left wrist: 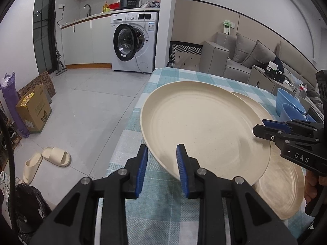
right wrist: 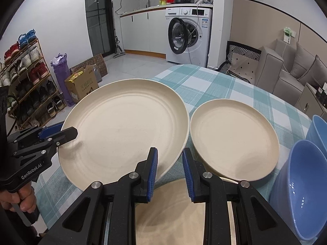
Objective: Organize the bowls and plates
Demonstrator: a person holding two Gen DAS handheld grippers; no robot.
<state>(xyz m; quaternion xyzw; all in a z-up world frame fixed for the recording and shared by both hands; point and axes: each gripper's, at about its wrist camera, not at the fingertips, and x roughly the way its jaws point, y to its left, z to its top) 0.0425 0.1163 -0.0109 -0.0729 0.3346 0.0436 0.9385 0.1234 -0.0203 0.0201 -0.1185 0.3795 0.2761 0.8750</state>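
A large cream plate (left wrist: 200,126) (right wrist: 124,126) is held tilted above the checked tablecloth. My left gripper (left wrist: 162,169) straddles its near rim, one finger on each face, jaws spread a little wider than the rim; in the right wrist view (right wrist: 65,134) it looks clamped on the left rim. My right gripper (right wrist: 169,173) straddles the plate's other rim; in the left wrist view (left wrist: 263,127) its tips lie on the plate edge. A second large cream plate (left wrist: 286,189) (right wrist: 169,214) lies under it. A smaller cream plate (right wrist: 235,138) lies to the right. Two blue bowls (right wrist: 304,185) (left wrist: 290,106) stand at the right.
The table (right wrist: 204,85) has a teal checked cloth; its left edge drops to a tiled floor. A cardboard box (left wrist: 34,110), slippers (left wrist: 55,157) and a shoe rack (right wrist: 26,77) are on the floor at left. A washing machine (left wrist: 134,42) and a sofa (left wrist: 241,57) stand beyond.
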